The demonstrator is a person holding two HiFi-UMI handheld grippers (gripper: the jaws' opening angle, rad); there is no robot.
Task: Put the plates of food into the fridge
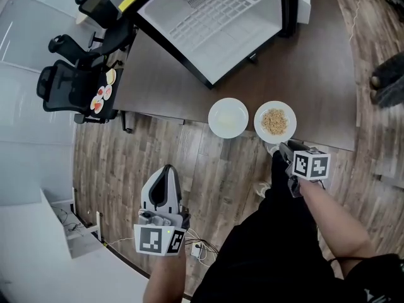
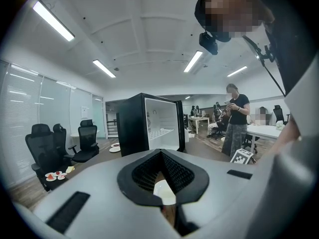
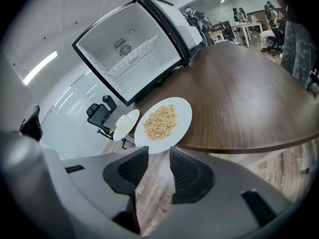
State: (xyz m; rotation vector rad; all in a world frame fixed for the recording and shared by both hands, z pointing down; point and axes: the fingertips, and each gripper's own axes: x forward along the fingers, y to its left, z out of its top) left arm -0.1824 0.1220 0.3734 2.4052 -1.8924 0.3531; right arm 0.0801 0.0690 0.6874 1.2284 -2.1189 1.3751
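Plate of food point(image 1: 275, 121) sits at near edge of table point(image 1: 319, 68), right of second white plate point(image 1: 228, 117); open fridge point(image 1: 214, 24) far behind. Right gripper point(image 1: 282, 150) just short of its rim, jaws apart, empty. Left gripper point(image 1: 167, 169) near-left over floor, jaws clenched on nothing.

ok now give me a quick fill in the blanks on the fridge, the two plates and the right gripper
1. The fridge on the table has its door ____.
2. In the head view, the plate with the brown food lies to the ____ of the other plate.
3. The right gripper, close to the plate with the brown food, has its jaws open with ____ between them.

Missing words: open; right; nothing
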